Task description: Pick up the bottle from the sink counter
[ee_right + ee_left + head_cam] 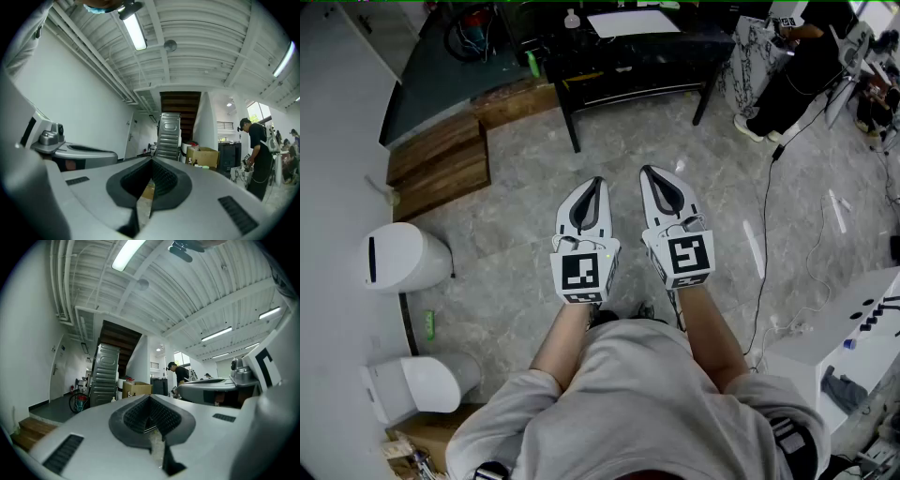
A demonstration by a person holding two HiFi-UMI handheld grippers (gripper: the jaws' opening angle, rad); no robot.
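Currently the left gripper (596,184) and right gripper (649,174) are both closed on nothing, held level. A small pale bottle (572,18) stands on the dark counter (705,37) at twelve o'clock, well apart from them. It is probably light, smooth plastic, best gripped mid-body.

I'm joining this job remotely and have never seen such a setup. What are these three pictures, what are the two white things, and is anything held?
There is no robot arm: a person holds a two-jaw tool in each hand, the left gripper and the right gripper, side by side and level. The head view looks steeply down from the person's head onto the grey tiled floor. The two gripper views look along each gripper's own jaws into the room. Both pairs of jaws are closed with nothing between them, so neither holds anything. Ahead stands a black table; another person stands at the far right.
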